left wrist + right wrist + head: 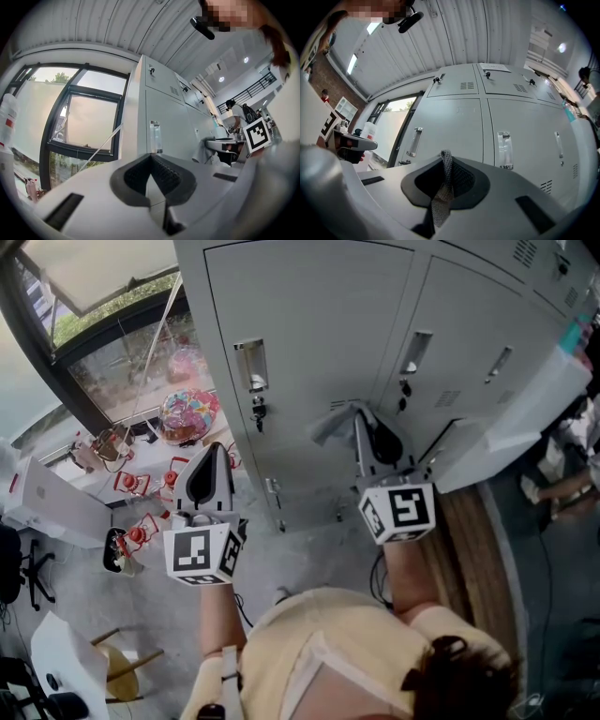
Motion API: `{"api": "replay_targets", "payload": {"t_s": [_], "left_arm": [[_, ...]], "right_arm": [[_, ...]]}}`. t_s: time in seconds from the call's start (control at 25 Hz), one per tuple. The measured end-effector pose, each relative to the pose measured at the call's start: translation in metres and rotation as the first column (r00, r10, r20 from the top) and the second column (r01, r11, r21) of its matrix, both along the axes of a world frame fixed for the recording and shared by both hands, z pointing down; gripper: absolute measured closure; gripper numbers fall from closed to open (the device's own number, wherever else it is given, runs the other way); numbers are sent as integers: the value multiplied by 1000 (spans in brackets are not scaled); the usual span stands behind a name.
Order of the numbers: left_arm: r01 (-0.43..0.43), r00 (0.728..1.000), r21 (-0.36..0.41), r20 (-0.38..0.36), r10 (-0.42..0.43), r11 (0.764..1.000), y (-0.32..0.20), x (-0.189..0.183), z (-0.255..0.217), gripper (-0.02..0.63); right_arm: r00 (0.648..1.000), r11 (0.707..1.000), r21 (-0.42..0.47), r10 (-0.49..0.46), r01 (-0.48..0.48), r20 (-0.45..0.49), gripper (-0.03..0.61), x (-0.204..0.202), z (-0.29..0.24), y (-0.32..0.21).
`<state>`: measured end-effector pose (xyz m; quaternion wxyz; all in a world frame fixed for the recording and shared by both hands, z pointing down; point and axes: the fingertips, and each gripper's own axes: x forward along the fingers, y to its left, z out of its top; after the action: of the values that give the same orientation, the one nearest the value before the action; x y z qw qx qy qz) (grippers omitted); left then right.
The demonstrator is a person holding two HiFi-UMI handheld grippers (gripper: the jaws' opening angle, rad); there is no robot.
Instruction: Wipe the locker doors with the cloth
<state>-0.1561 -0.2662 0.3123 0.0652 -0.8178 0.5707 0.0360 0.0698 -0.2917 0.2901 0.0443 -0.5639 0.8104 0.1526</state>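
The grey locker doors [319, 343] stand in front of me, each with a metal handle [251, 365]. My right gripper [360, 420] is shut on a grey cloth [330, 420], held close to the lower part of a door. In the right gripper view the cloth [443, 187] hangs pinched between the jaws, with the doors [454, 126] just beyond. My left gripper [214, 451] is shut with nothing in it, left of the lockers and a little back from them. Its own view shows the shut jaws meeting [150, 173] and the locker's left door [164, 117].
A large window [122, 343] meets the lockers at the left, with a pink patterned ball [187, 413] below it. Red stands [141, 484], white boxes [56, 507] and a wooden stool [122, 662] lie at my left. A white slab [506, 427] juts out at the right.
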Motion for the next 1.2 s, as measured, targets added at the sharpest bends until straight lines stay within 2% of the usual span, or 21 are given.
{"api": "replay_targets", "payload": {"t_s": [1.2], "left_arm": [[29, 1000, -35, 7, -28, 999, 6, -10, 10, 629]], "right_arm": [[998, 998, -6, -56, 56, 18, 560, -21, 4, 8]]}}
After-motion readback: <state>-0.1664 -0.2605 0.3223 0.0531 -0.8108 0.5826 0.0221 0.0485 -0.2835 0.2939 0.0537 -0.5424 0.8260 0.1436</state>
